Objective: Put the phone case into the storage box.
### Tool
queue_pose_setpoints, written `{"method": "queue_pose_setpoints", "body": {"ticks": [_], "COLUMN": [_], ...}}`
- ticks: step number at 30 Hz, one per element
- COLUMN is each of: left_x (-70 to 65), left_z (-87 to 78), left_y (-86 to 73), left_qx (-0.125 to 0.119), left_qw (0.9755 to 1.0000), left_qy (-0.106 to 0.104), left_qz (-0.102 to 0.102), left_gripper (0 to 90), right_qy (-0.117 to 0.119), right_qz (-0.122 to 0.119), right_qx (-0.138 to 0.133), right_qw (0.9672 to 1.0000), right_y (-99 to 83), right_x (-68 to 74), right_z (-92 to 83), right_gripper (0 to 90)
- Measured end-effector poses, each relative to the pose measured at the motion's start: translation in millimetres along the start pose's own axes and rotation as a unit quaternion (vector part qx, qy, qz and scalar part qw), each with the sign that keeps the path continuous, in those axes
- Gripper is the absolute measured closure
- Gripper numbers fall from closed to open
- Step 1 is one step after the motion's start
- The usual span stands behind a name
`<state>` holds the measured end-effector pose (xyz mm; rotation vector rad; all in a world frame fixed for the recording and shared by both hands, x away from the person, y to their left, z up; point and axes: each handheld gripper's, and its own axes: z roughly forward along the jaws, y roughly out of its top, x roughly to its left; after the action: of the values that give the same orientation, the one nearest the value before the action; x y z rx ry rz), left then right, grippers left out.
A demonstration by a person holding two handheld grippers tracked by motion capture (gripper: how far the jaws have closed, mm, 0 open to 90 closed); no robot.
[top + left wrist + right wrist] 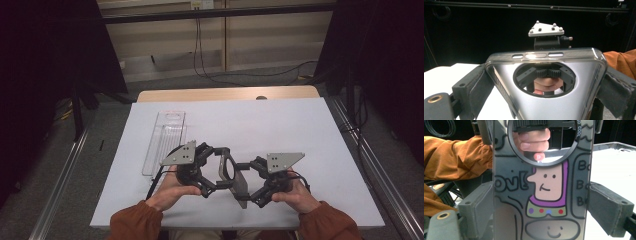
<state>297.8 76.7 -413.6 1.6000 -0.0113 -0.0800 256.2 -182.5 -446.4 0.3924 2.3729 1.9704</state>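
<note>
While both forearms in orange sleeves come in over the near edge of the bench (310, 130), the phone case (235, 175) is held between the two tools just inside that edge, near its middle and lifted off the white surface. The left hand-held gripper (212, 172) points toward the right one, and its padded jaws sit against the two long sides of the case near the end with the round camera cut-out; in the left gripper view the case (544, 105) shows its plain silvery inner face, with both pads touching its rim. The right hand-held gripper (250, 180) points back toward the left and clasps the same case lower down, its jaws spread wide across the width; in the right gripper view the case (541, 195) shows its printed cartoon side, a pad on each edge. Each hand wraps the tool's body from below, with the grey plates on top. Farther back, toward the left edge, a clear plastic tray (165, 140) lies flat, well apart from the case. Beyond it the right half and the far edge of the bench are bare white, leaving open room.
</note>
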Motion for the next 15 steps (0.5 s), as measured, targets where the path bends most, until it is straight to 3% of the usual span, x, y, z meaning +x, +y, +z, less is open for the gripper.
{"method": "queue_pose_setpoints", "body": {"ticks": [15], "left_x": [-0.1], "left_z": [1.3], "left_y": [1.0], "left_qx": [0.008], "left_qw": [0.9998], "left_qy": [0.012], "left_qz": [-0.014], "left_gripper": [10.3], "right_qy": [-0.003], "right_qz": [-0.001], "right_qx": [0.01], "right_qw": [0.9999], "right_y": [-0.4], "right_x": [-2.9], "right_z": [1.7], "right_gripper": [11.8]}}
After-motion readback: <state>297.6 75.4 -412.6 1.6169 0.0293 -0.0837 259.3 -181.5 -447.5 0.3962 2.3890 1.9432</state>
